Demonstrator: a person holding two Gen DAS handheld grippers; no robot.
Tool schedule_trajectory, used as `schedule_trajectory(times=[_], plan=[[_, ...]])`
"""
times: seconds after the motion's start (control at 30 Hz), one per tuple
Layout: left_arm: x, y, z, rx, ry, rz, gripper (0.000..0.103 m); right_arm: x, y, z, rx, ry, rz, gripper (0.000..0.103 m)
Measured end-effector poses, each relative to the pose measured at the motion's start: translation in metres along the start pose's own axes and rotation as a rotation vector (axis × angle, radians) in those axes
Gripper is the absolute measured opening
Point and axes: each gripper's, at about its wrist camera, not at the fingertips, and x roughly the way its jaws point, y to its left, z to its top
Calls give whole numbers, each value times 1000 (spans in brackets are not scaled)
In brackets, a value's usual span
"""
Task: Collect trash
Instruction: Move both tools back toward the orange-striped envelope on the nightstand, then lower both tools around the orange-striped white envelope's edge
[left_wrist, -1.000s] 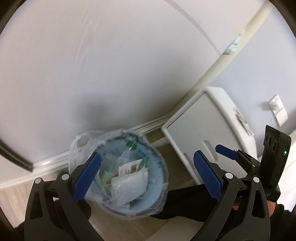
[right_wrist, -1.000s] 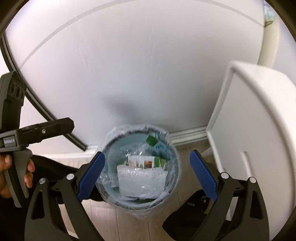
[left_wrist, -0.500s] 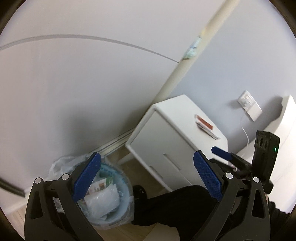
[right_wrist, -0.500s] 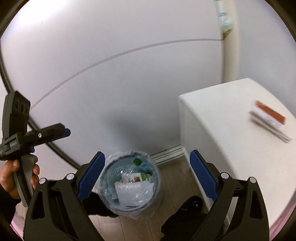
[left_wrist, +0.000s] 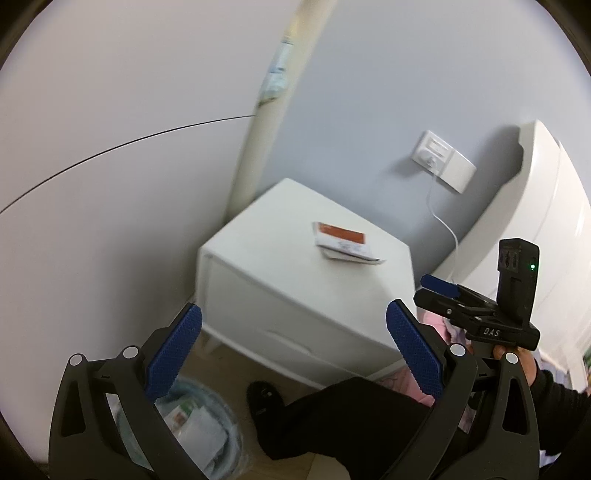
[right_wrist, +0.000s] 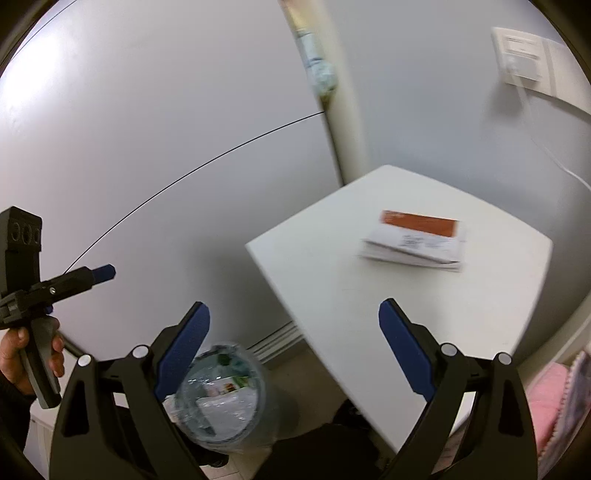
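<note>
A flat white packet with an orange band (left_wrist: 345, 242) (right_wrist: 419, 238) lies on top of a white bedside cabinet (left_wrist: 295, 280) (right_wrist: 369, 291). On the floor to the cabinet's left stands a round bin lined with clear plastic (right_wrist: 225, 398) (left_wrist: 207, 428), holding wrappers and paper. My left gripper (left_wrist: 291, 350) hangs open and empty above the floor, facing the cabinet front. Equally open and empty, my right gripper (right_wrist: 295, 347) hovers over the cabinet's left edge and the bin. Each gripper also shows in the other's view, held by a hand.
A cream pipe (left_wrist: 266, 122) runs up the corner behind the cabinet. A wall socket (left_wrist: 443, 160) with a white cable sits to the right, beside a white bed frame (left_wrist: 535, 221). The person's dark-clad leg and shoe (left_wrist: 266, 402) are on the wooden floor. Pink fabric (right_wrist: 546, 398) shows lower right.
Both grippers have lifted and swung right, away from the bin toward the cabinet top. The bin has slid to the bottom of both views and the packet has come into view.
</note>
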Motion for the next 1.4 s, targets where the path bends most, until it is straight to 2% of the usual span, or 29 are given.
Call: schedule_trajectory(times=[0.47,0.67,0.77,0.87,1.07,1.27,1.4], plan=[[88,-58,48,165,113,-130,97,-36,-65,5,131,-68,-143,90],[124,-71,60,220,162,-176,97,-35,-92,-4,208,-61,-153,90],[141,-72,66,243,189,-198,97,-30,-96,-4,189,-44,-183,90],[158,-70,72,269,213,-214,97,-20,-98,-3,200,-27,-125,90],[191,-66,92,302,264,-258,97,4,-107,5,320,2,3,90],[228,-64,113,351,327,-289,97,30,-120,8,482,35,31,90],[256,-69,121,436,377,-317,97,41,-125,7,532,33,39,90]])
